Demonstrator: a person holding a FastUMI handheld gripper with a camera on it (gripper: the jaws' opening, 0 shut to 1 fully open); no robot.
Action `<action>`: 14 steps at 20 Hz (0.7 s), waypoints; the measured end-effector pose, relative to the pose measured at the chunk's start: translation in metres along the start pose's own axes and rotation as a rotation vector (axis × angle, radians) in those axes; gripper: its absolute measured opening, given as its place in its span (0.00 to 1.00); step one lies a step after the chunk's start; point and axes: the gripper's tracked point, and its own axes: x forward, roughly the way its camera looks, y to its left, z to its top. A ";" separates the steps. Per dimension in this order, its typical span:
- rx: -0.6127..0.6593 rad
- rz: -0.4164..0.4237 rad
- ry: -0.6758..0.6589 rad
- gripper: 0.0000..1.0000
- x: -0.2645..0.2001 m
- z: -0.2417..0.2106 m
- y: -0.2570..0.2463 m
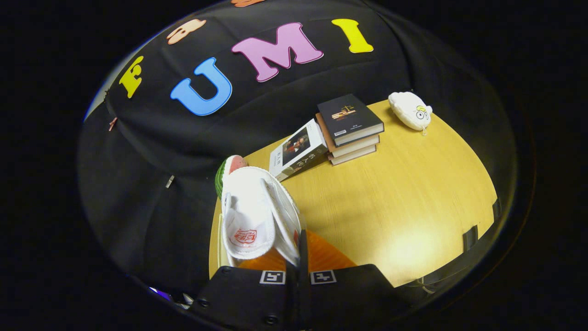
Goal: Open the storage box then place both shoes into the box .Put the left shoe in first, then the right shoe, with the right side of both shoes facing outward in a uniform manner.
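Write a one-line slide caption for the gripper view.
Gripper shut on white shoe, lifted over the wooden table near stacked books.

The tool (297,257) is tilting over to one side, its two fingers (275,280) drawn nearly together with just a thin slit left between them. They are pinching the side wall of the white shoe (250,216), which is hanging just ahead of the fingertips, and the tool is holding it up off the table (413,202).
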 end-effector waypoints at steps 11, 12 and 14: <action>-0.028 -0.164 0.136 0.05 0.077 -0.068 0.044; -0.039 -0.164 0.136 0.05 0.083 -0.071 0.043; -0.042 -0.123 0.159 0.18 0.087 -0.082 0.051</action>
